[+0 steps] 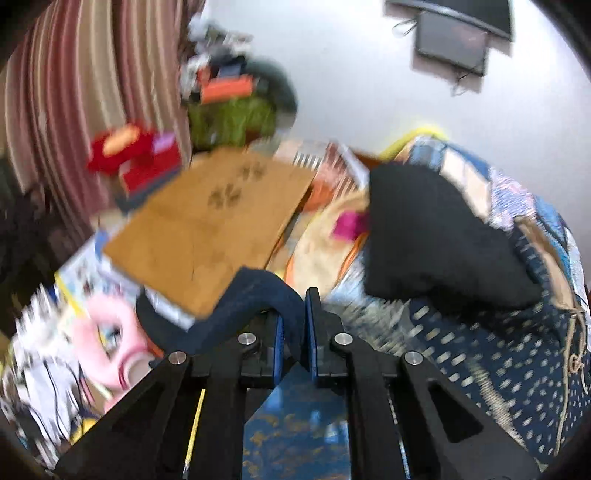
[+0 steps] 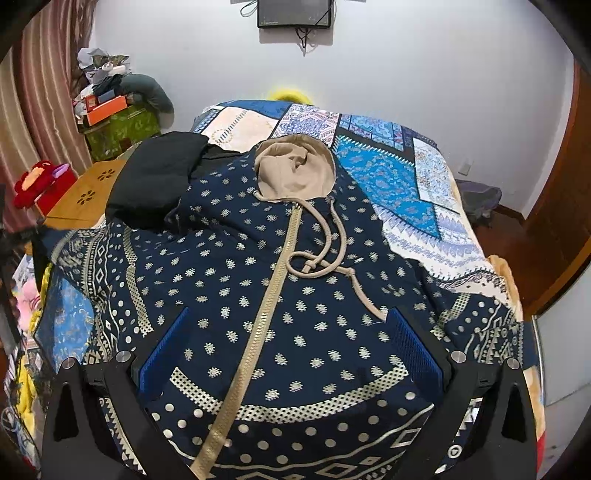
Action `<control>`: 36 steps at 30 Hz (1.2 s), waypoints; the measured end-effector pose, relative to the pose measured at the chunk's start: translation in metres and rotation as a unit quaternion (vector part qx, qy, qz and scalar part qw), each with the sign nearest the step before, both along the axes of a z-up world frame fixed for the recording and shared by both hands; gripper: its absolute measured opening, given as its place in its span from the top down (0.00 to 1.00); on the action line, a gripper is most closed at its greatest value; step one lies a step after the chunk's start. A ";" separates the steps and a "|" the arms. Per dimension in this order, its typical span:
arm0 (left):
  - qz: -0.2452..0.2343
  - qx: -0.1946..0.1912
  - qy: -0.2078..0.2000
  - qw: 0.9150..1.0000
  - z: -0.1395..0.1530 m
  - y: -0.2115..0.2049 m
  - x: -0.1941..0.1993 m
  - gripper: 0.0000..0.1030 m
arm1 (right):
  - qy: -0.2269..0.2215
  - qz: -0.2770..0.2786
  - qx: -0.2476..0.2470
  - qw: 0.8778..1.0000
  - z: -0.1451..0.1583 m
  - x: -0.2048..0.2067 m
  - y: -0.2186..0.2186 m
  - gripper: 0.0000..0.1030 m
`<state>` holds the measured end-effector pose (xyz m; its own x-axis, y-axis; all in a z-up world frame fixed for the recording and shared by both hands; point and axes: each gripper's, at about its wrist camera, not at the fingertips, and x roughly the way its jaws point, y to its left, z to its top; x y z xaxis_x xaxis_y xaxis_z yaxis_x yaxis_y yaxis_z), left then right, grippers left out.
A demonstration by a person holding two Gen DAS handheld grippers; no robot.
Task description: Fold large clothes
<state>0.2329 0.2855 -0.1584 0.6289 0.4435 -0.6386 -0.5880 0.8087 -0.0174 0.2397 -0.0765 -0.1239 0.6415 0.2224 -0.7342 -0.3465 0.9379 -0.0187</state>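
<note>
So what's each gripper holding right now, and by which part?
The left gripper is shut on a dark blue cuff, apparently the hoodie's sleeve end. The right gripper is open above the hoodie, holding nothing.

A home bedroom: patchwork-covered bed [image 2: 388, 177], striped curtains [image 2: 40, 110], wall-mounted screen [image 2: 294, 13].

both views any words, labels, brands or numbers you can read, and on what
None can be read.
Wall screen: a pale strip along its lower edge, too small to read.
Orange box in the corner pile: no lettering legible.
Hoodie: pattern only, no text.
Left wrist view: too blurred.
</note>
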 end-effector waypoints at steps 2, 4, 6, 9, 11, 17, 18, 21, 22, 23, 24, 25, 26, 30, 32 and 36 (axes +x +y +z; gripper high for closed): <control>-0.023 0.014 -0.022 0.999 0.017 -0.015 0.008 0.92 | -0.003 -0.003 0.002 1.000 0.002 0.000 -0.003 0.00; -0.059 0.015 -0.048 0.997 0.039 -0.037 0.012 0.94 | -0.004 -0.005 0.008 1.000 0.004 0.000 -0.006 0.00; -0.094 0.001 -0.067 0.993 0.054 -0.054 0.018 0.95 | -0.005 -0.007 0.013 1.000 0.006 -0.002 -0.009 0.00; -0.162 -0.035 -0.083 0.983 0.070 -0.089 0.027 0.96 | -0.008 -0.007 0.012 1.000 0.008 -0.003 -0.013 0.00; -0.206 -0.064 -0.083 0.973 0.070 -0.109 0.032 0.96 | -0.010 -0.006 0.009 1.000 0.009 -0.003 -0.016 0.00; -0.318 -0.099 -0.014 0.943 0.043 -0.182 0.049 0.96 | -0.009 -0.009 0.008 1.000 0.008 -0.006 -0.029 0.00; -0.328 -0.101 -0.003 0.939 0.037 -0.192 0.051 0.96 | -0.009 -0.009 0.008 1.000 0.008 -0.007 -0.030 0.00; -0.364 -0.111 0.046 0.924 0.008 -0.225 0.053 0.96 | -0.007 -0.009 0.003 1.000 0.007 -0.009 -0.036 0.00; -0.375 -0.112 0.068 0.918 -0.005 -0.236 0.053 0.96 | -0.007 -0.008 0.001 1.000 0.006 -0.010 -0.038 0.00; -0.381 -0.111 0.082 0.914 -0.013 -0.245 0.052 0.96 | -0.006 -0.008 -0.002 1.000 0.006 -0.011 -0.039 0.00; -0.386 -0.107 0.100 0.911 -0.023 -0.255 0.050 0.96 | -0.006 -0.008 -0.004 1.000 0.005 -0.011 -0.040 0.00; -0.392 -0.101 0.115 0.907 -0.030 -0.263 0.049 0.96 | -0.005 -0.007 -0.006 1.000 0.004 -0.012 -0.041 0.00; -0.395 -0.094 0.129 0.905 -0.037 -0.269 0.048 0.96 | -0.004 -0.007 -0.007 1.000 0.003 -0.013 -0.042 0.00; -0.404 -0.073 0.167 0.897 -0.056 -0.278 0.040 0.92 | 0.000 -0.005 -0.014 1.000 0.001 -0.014 -0.044 0.00; -0.404 -0.074 0.172 0.895 -0.054 -0.275 0.034 0.85 | 0.000 -0.003 -0.019 1.000 0.000 -0.014 -0.043 0.00; -0.381 -0.088 0.144 0.909 -0.036 -0.251 0.022 0.57 | -0.004 0.005 -0.023 1.000 0.003 -0.015 -0.037 0.00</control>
<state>0.2551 0.0348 -0.1948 0.5063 -0.1770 -0.8440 0.1418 0.9825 -0.1210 0.2242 -0.1139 -0.1204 0.6450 0.1941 -0.7391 -0.3548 0.9327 -0.0647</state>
